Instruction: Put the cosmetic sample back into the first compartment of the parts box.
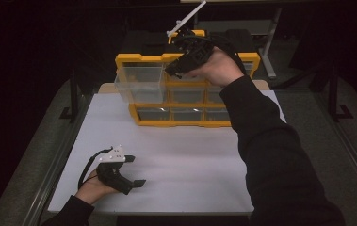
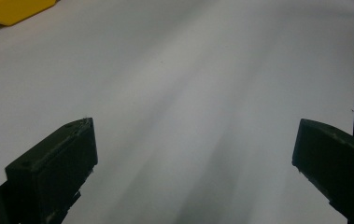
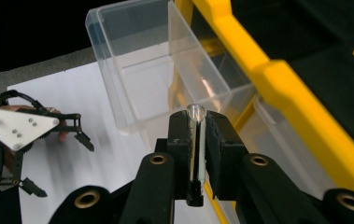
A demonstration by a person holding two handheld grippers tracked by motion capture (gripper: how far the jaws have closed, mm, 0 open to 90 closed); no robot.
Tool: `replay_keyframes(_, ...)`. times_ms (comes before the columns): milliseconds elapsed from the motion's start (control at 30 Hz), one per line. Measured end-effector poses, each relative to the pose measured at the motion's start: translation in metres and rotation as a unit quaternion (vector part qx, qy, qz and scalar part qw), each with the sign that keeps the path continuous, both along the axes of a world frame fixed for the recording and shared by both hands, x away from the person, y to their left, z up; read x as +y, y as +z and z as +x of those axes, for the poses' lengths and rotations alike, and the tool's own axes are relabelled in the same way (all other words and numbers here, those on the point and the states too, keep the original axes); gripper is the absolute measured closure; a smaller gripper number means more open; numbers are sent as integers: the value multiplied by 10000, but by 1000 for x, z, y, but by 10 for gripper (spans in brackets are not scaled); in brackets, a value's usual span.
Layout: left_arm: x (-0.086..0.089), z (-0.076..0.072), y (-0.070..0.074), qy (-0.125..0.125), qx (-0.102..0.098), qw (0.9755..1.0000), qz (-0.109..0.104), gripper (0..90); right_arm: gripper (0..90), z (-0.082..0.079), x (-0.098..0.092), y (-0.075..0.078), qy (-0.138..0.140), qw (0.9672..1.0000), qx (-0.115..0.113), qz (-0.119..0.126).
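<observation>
A yellow drawer cabinet [image 1: 140,59] with clear drawers stands at the back of the white tabletop [image 1: 176,155]. Its top-left clear drawer [image 1: 138,82] is pulled out toward me and looks empty [image 3: 137,70]. My right gripper [image 1: 174,70] hovers in front of the cabinet's top edge, just right of that drawer. In the right gripper view its jaws [image 3: 196,116] are shut on a small clear tube [image 3: 197,140] that stands upright between the pads. My left gripper [image 1: 136,170] rests low on the table's near left, open, with bare tabletop between its jaws [image 2: 193,154].
The cabinet's lower drawers [image 1: 181,114] are pushed in. A black lid with a yellow handle [image 1: 153,43] tops the cabinet. Dark metal frame posts [image 1: 74,94] stand at the table's left and right. Bare white tabletop lies between the left gripper and the cabinet.
</observation>
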State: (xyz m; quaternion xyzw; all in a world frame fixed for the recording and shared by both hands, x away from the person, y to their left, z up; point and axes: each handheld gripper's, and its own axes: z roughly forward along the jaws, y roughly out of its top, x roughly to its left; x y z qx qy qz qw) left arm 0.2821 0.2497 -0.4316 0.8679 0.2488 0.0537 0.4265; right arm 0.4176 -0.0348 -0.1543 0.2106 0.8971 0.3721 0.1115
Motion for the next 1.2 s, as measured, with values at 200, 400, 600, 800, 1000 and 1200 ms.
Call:
replay_keyframes(200, 0, 0, 0, 4, 1, 10000, -13, 0, 790, 4, 12, 7, 49, 10000, -45, -3)
replay_keyframes(400, 1, 0, 0, -6, -2, 10000, -23, 0, 790, 9, 25, 11, 79, 10000, -39, 9)
replay_keyframes(600, 2, 0, 0, 10, -4, 10000, -34, 0, 790, 15, 41, 10, 136, 9999, -6, -48)
replay_keyframes(800, 2, -1, 0, 18, 5, 10000, -47, 0, 790, 21, 60, 8, 210, 9998, 30, -63)
replay_keyframes(1000, 2, -1, 0, 8, 4, 10000, -53, 0, 789, 25, 73, 6, 278, 9996, 70, -85)
replay_keyframes(1200, 1, -1, 0, 8, 3, 10000, -58, 0, 789, 27, 86, -2, 322, 9991, 150, -251)
